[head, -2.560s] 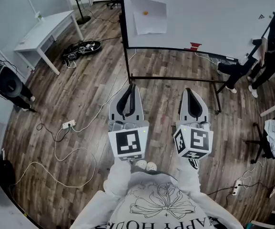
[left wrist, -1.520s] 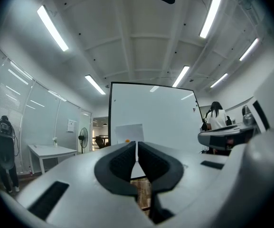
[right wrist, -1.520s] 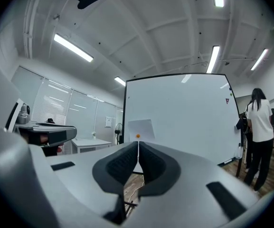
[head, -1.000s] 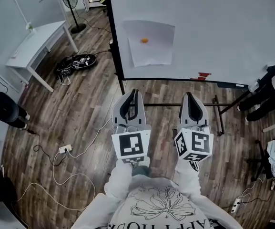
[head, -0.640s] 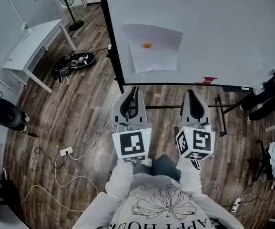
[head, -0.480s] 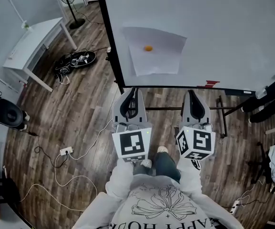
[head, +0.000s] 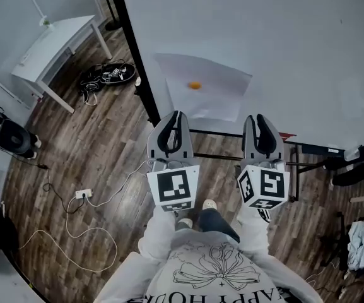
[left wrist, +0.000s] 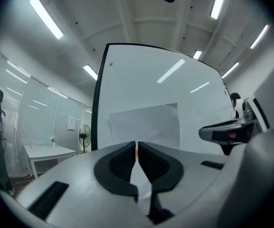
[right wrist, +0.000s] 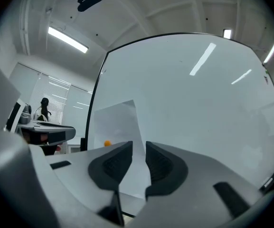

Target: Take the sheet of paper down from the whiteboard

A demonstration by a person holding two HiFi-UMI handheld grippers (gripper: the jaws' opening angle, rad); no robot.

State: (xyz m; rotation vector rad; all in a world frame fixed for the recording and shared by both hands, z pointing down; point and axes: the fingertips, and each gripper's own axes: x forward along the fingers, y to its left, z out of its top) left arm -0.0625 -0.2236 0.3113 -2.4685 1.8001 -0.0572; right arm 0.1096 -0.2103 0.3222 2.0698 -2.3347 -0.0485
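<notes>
**Both tongs level before the whiteboard, sheet pinned up ahead**

Far to my left a white bench [head: 55,40] stands against the wall, with a tangle of shoes and cables [head: 106,74] on the wood floor [head: 93,144] beside it. A white power strip [head: 82,194] lies nearer to me on its cord.

The whiteboard [head: 276,36] comes next, its black left edge running down to the floor. My left tongs [head: 174,114] point level at the lower left part of the board. In the left gripper view the left tongs [left wrist: 137,144] are closed pad to pad, with nothing caught between them. Only a sliver of white shows through the slit.

The sheet of paper [head: 204,90] hangs flat on the whiteboard near its left edge, low down. A small orange magnet [head: 195,85] holds it near its upper middle. In the head view it lies just ahead of both tongs, roughly between them. Neither of the tongs touches it.

My right tongs [head: 257,117] point the same way, beside the left pair. In the right gripper view the right tongs [right wrist: 139,147] are opening. Their gap is empty, and the sheet [right wrist: 115,125] and the magnet [right wrist: 107,143] show beyond it, slightly left.

At the far right someone's dark legs [head: 355,169] stand by the board's foot.
</notes>
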